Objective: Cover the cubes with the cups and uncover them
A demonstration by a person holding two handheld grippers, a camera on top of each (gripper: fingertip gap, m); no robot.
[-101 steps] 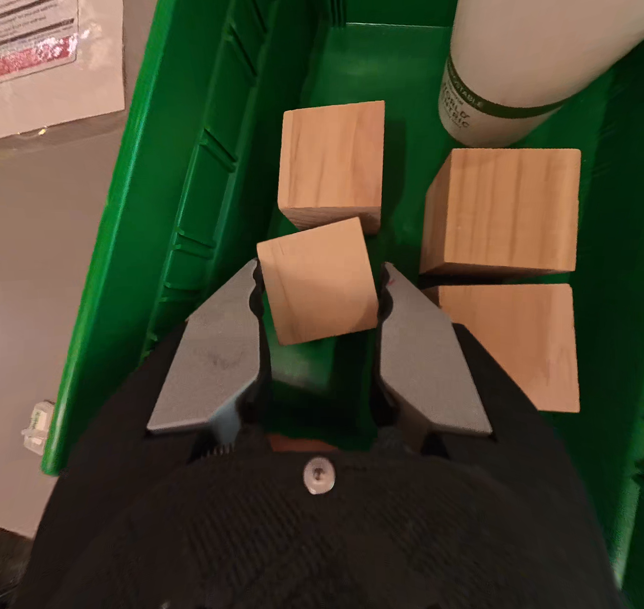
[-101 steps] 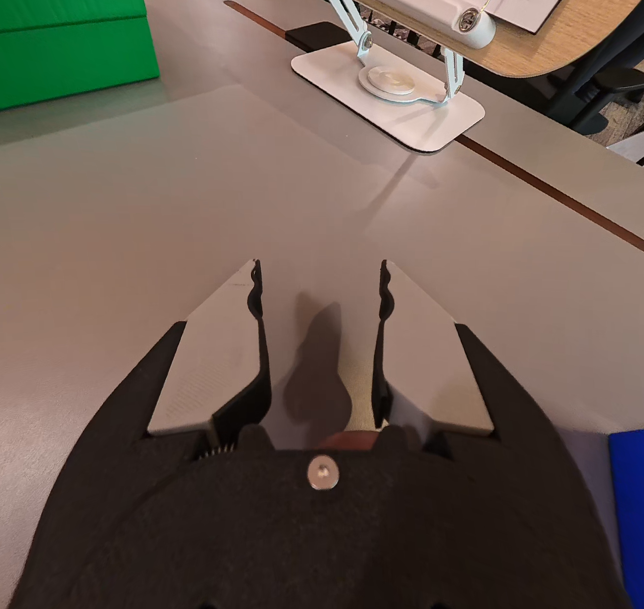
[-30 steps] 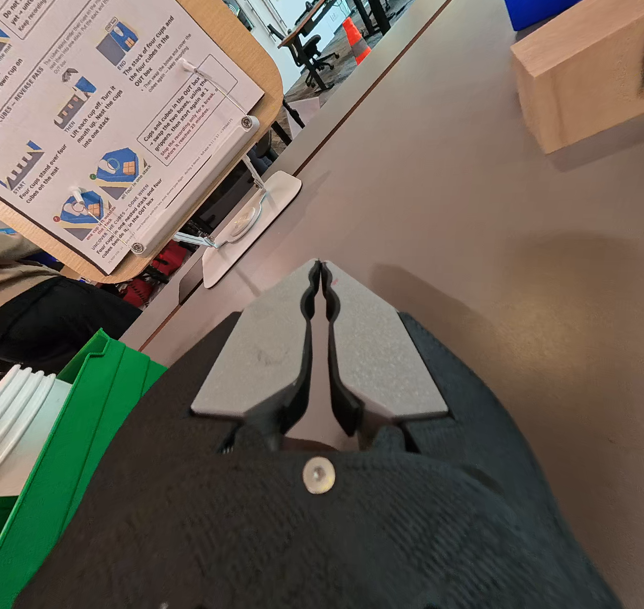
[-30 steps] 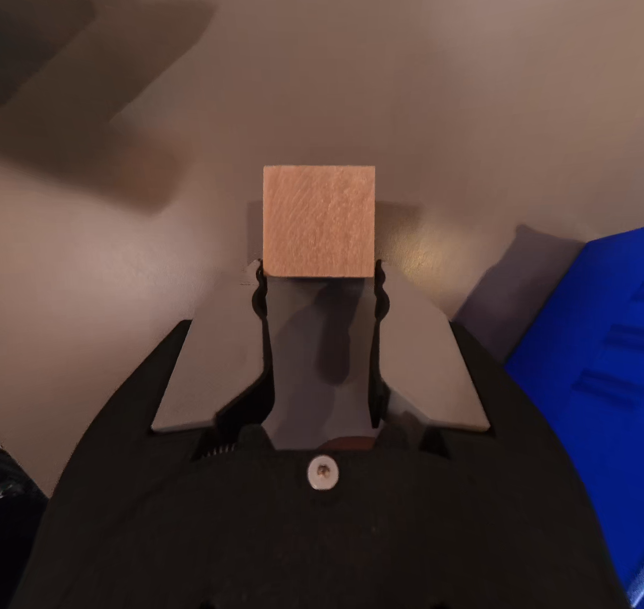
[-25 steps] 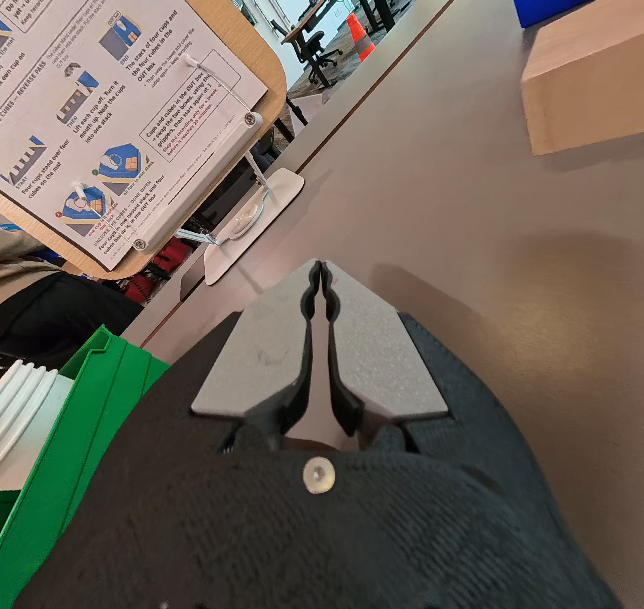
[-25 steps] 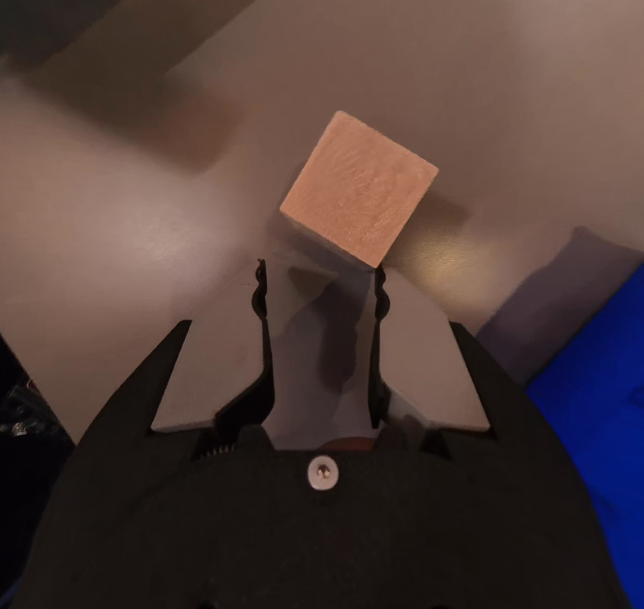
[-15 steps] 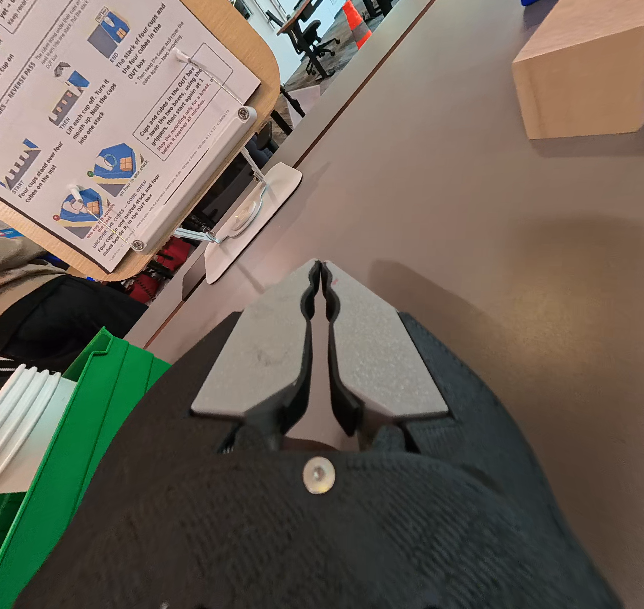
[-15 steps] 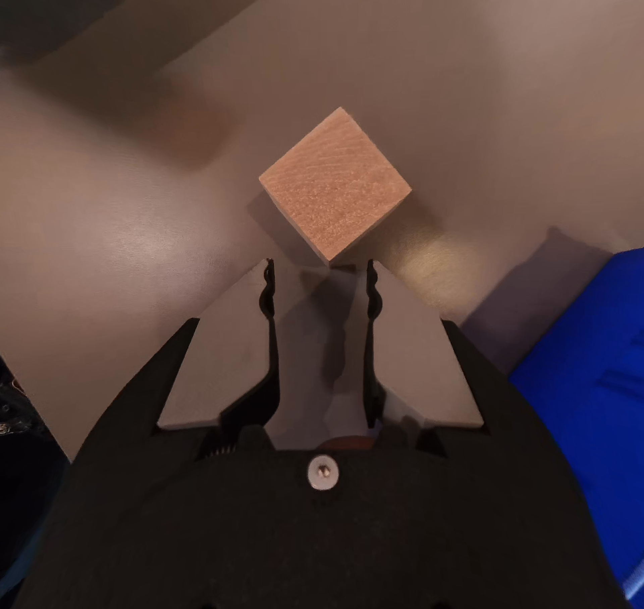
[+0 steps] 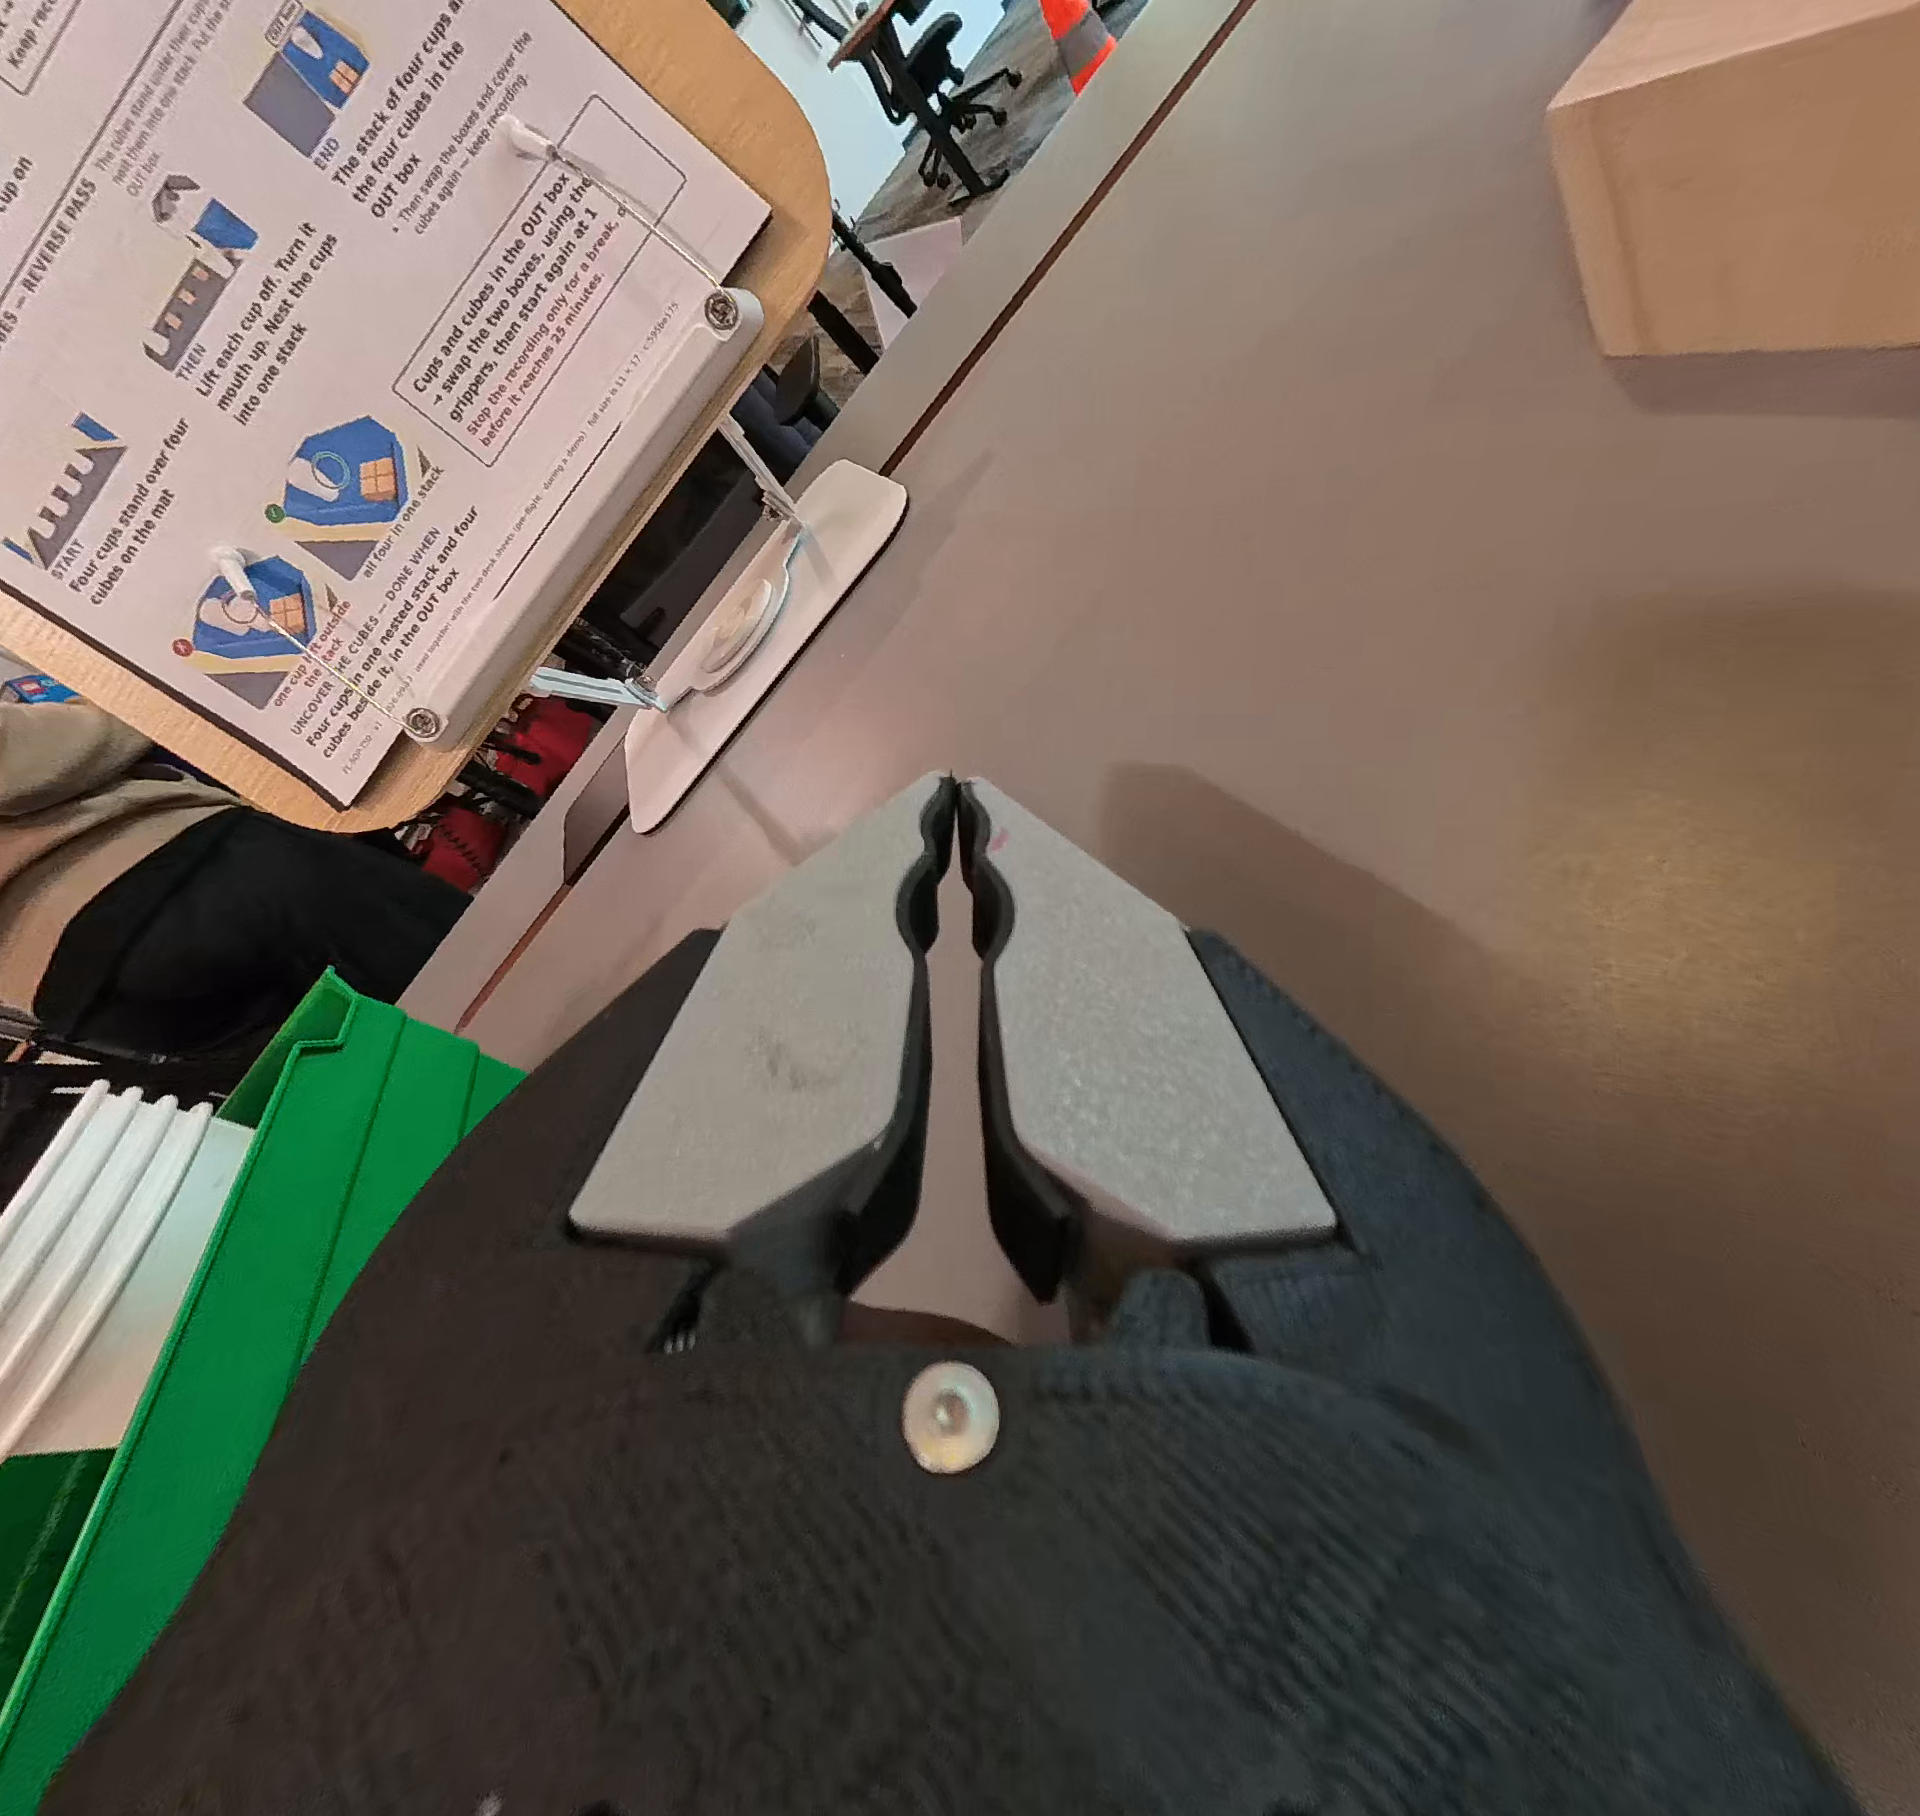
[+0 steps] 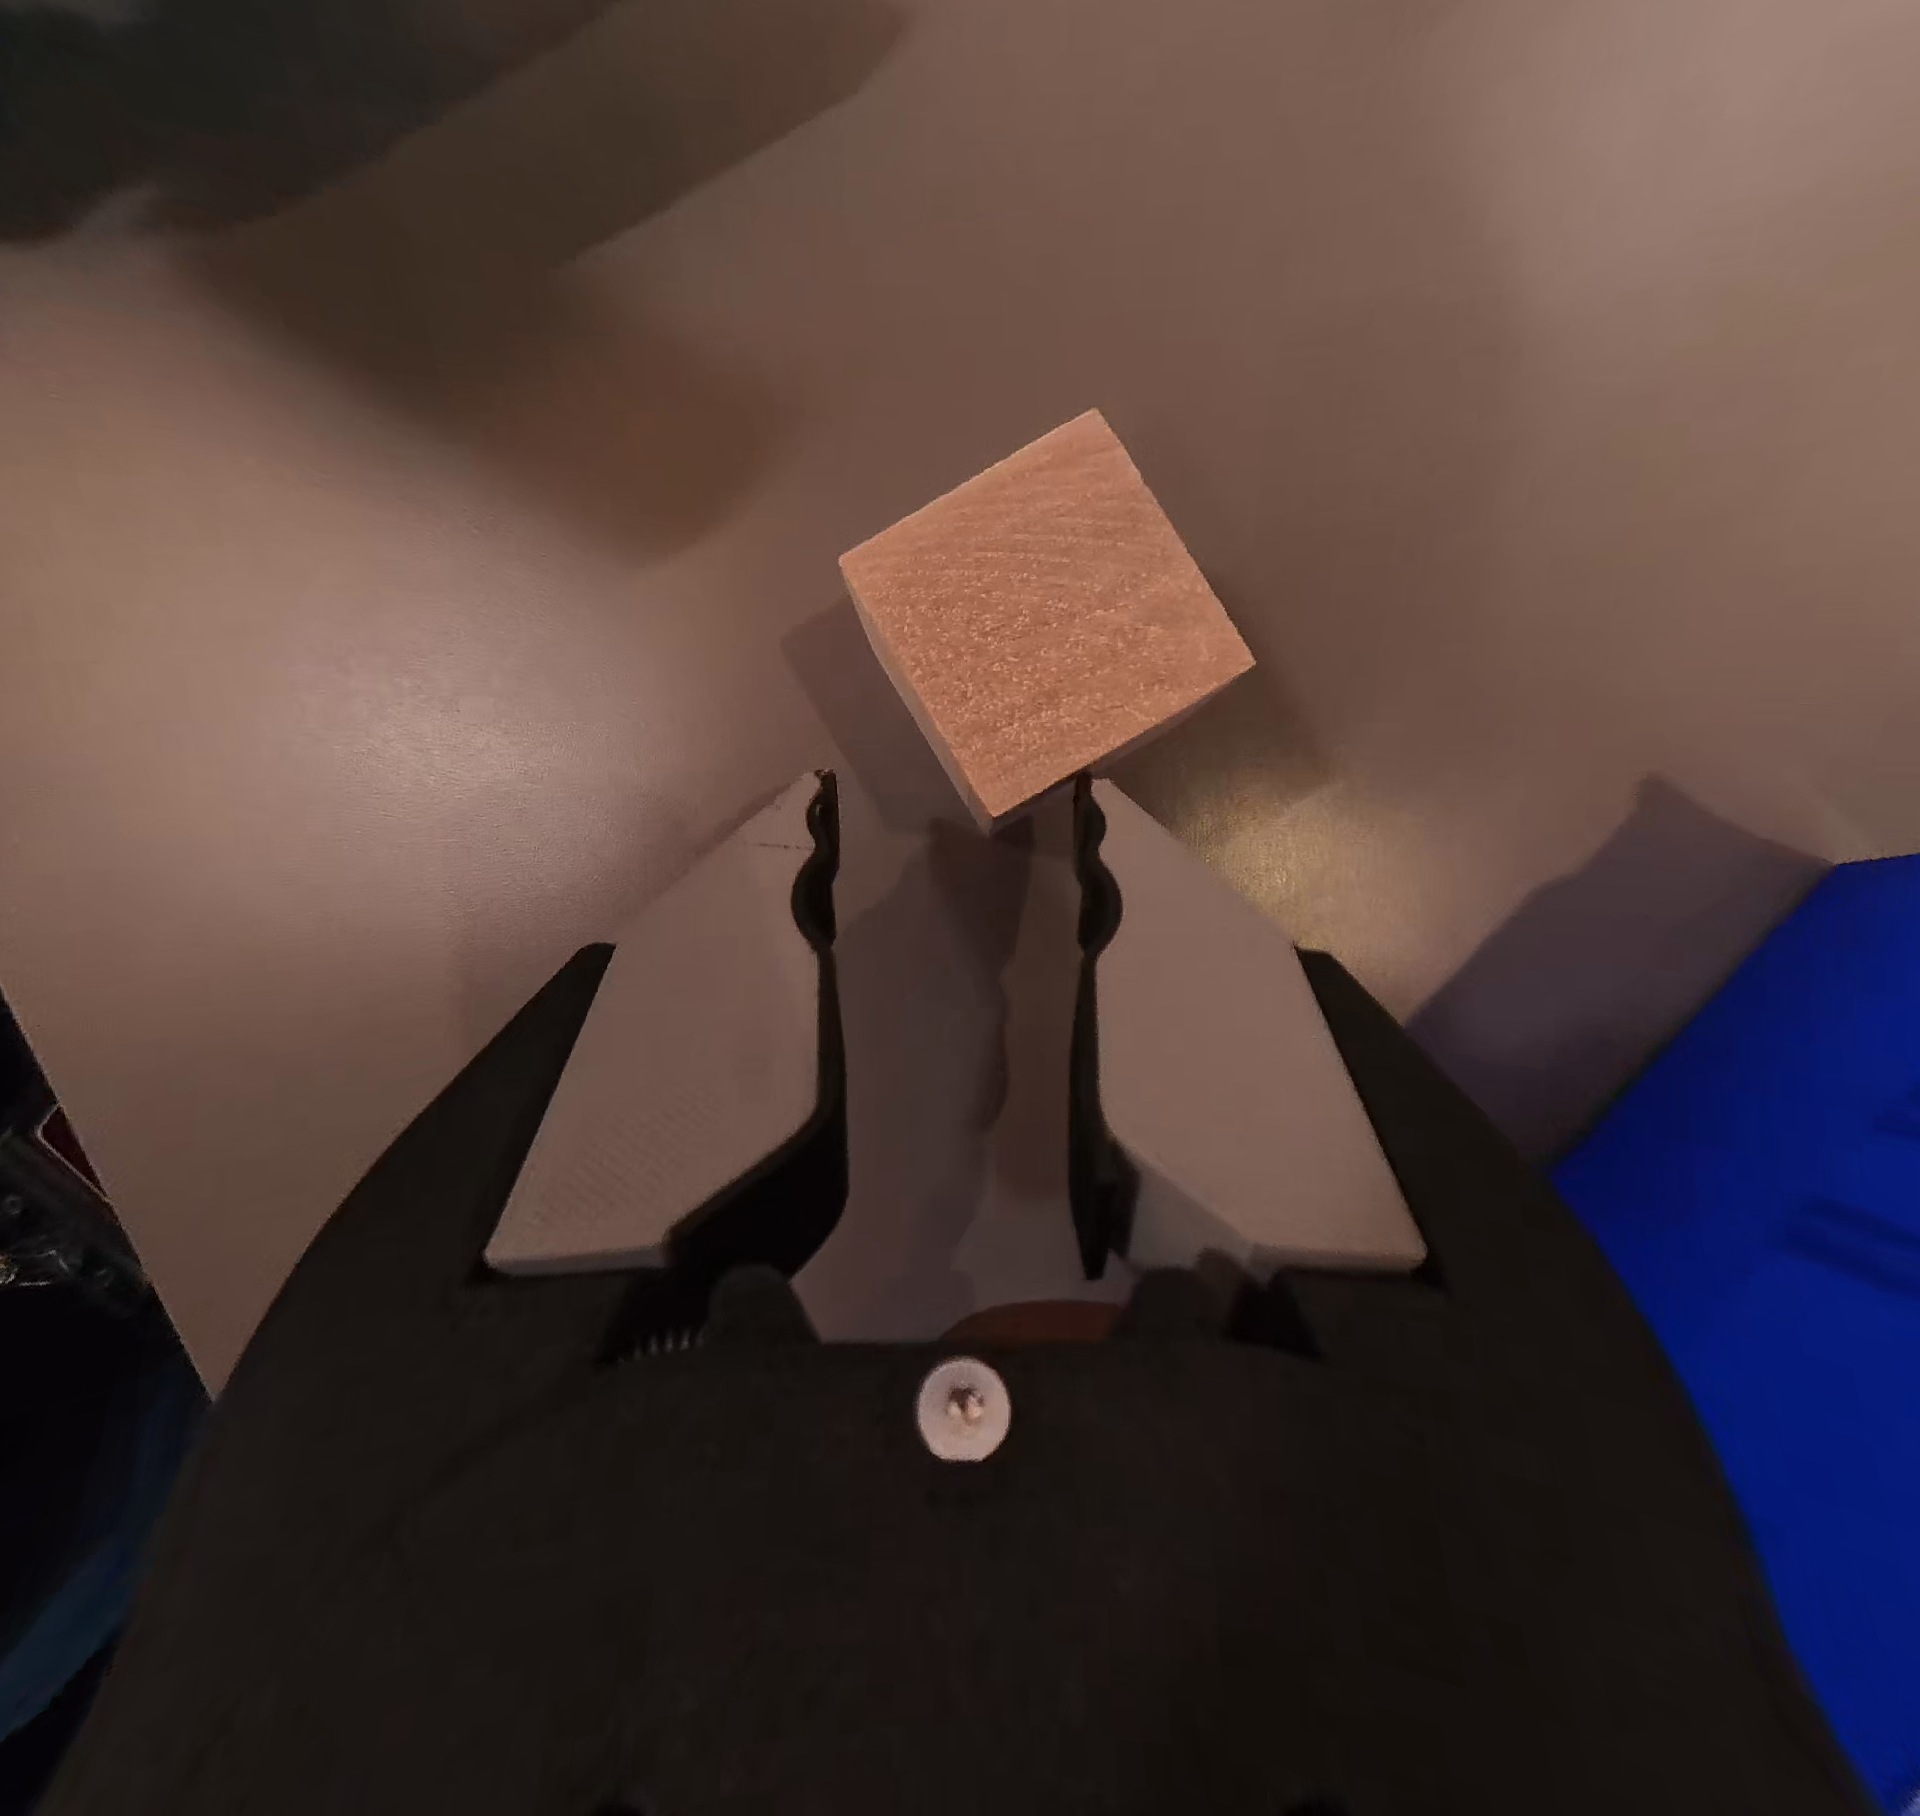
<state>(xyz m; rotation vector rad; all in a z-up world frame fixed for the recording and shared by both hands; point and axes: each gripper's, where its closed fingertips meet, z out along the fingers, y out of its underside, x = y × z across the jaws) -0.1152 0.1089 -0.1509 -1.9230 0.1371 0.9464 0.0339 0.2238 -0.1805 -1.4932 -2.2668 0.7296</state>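
Vs a second ago: tabletop [image 10: 436, 727] unchanged, grey, bare around the work spot. Wooden cube [image 10: 1044, 613] was square-on to the right gripper [image 10: 951, 800]; it now sits rotated, one corner pointing into the jaw gap. Right jaws have narrowed but remain parted, nothing gripped: the right fingertip [image 10: 1086, 810] is at the cube's lower right edge, the left one stands clear. Left gripper [image 9: 951, 790] same as before: tips together, nothing between them, hovering above the table.

Edges and room: blue bin [image 10: 1766, 1247] is near the cube's right, toward the table's near-right edge. Green bin [image 9: 208, 1299] with stacked white cups [image 9: 73, 1216] is at the left edge, beside the left gripper. Document stand [image 9: 769, 623] is at the far edge. Open surface lies between the cube and the stand.
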